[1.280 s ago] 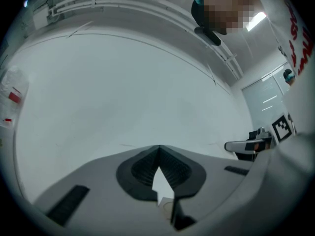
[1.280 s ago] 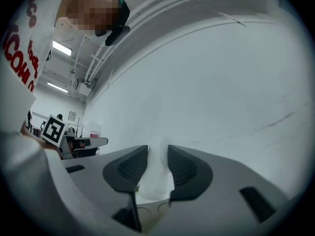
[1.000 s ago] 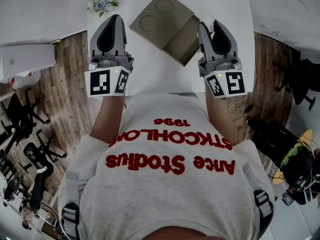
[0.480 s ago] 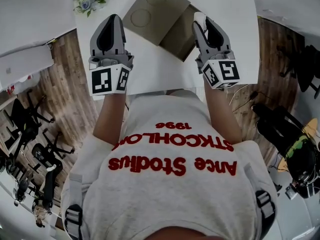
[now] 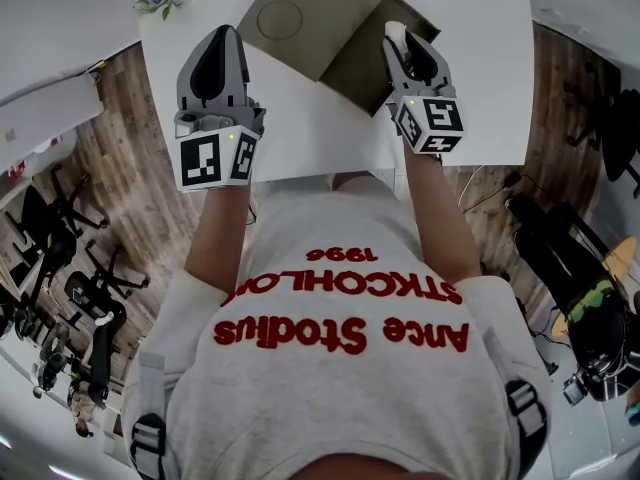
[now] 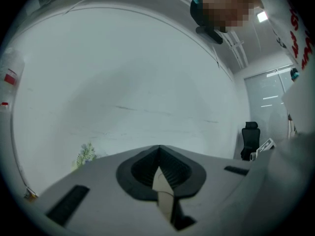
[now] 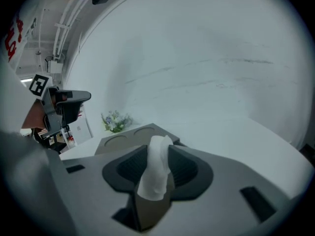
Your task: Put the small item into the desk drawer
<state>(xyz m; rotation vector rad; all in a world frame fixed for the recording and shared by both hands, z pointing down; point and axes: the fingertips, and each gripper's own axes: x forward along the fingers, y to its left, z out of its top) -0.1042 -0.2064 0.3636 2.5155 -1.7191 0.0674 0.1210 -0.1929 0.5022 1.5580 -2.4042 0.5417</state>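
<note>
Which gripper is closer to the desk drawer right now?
Right. The right gripper hangs over the drawer, at its right edge, jaws just eased wider with the white item between them. The left gripper is off to its left, above the white desk.

Holding left gripper (image 5: 222,38) level, straight out ahead of bare left forearm (image 5: 220,233); jaws closed tip to tip, nothing between. Holding right gripper (image 5: 405,40) tipped nose-down ahead of bare right forearm (image 5: 437,218). Jaws there just eased slightly wider, pads pressed on small white item (image 7: 156,168), its top poking up past the fingertips.
</note>
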